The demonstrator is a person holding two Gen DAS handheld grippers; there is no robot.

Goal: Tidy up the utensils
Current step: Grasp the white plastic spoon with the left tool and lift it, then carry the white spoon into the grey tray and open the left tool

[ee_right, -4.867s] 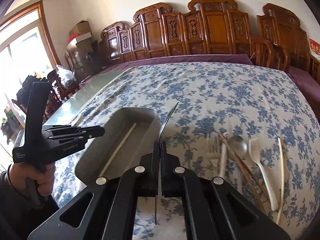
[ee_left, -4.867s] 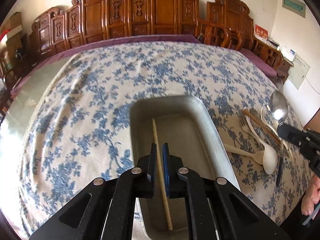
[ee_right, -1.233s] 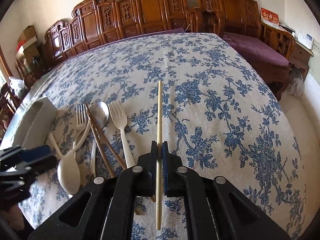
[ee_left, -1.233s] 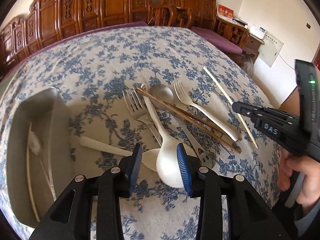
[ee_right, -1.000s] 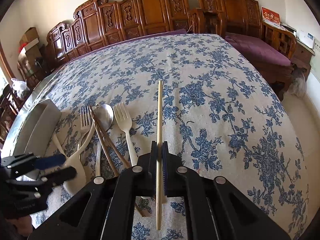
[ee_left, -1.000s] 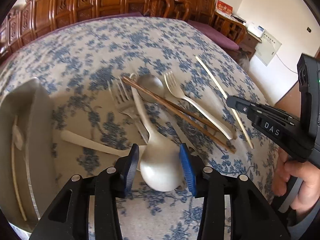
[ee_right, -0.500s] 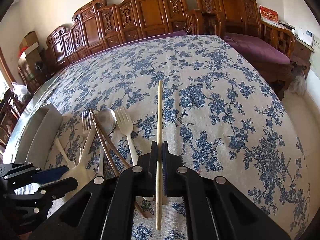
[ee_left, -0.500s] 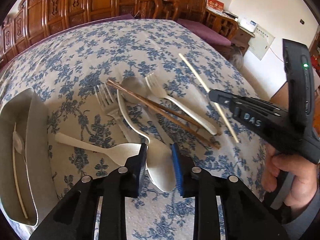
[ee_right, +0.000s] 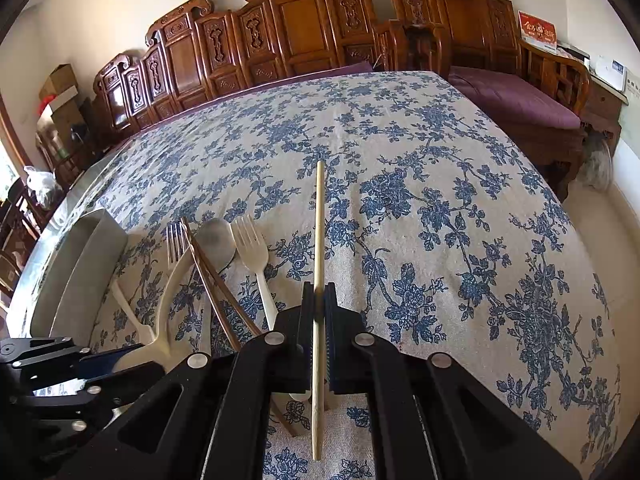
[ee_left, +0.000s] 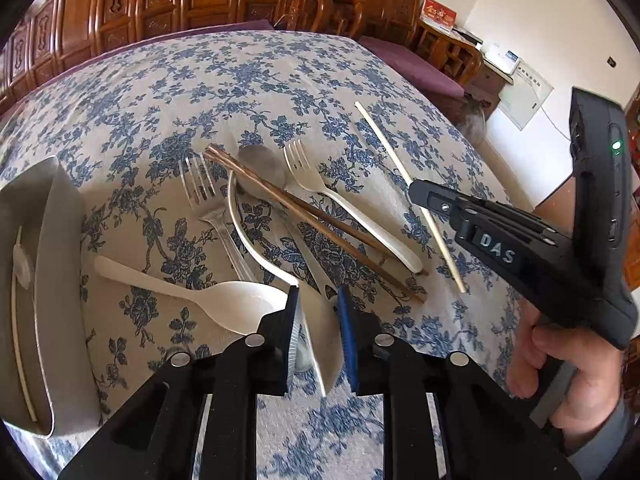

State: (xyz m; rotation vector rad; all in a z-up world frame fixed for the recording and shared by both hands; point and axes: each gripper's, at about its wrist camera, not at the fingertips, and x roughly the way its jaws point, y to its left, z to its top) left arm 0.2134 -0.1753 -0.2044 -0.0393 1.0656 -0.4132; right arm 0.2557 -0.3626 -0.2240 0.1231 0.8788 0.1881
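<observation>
My left gripper (ee_left: pixel 318 300) is shut on the bowl of a cream ladle spoon (ee_left: pixel 320 336), whose curved handle (ee_left: pixel 244 224) rises over the pile. My right gripper (ee_right: pixel 319 300) is shut on a pale chopstick (ee_right: pixel 319 240) and holds it just above the cloth; it also shows in the left wrist view (ee_left: pixel 400 168). On the cloth lie a cream spoon (ee_left: pixel 224 300), a metal fork (ee_left: pixel 208 204), a metal spoon (ee_left: pixel 260 168), brown chopsticks (ee_left: pixel 320 220) and a cream fork (ee_left: pixel 340 204). The metal tray (ee_left: pixel 60 280) at left holds a chopstick (ee_left: pixel 16 340).
The table has a blue floral cloth (ee_right: pixel 440 200). Carved wooden chairs (ee_right: pixel 300 20) line its far side. A purple-cushioned bench (ee_right: pixel 520 100) stands at the right. The table's right edge drops to the floor (ee_right: pixel 600 220).
My left gripper has closed on the ladle spoon's bowl and tipped it up off the cloth. My right gripper has lifted the pale chopstick slightly and still holds it.
</observation>
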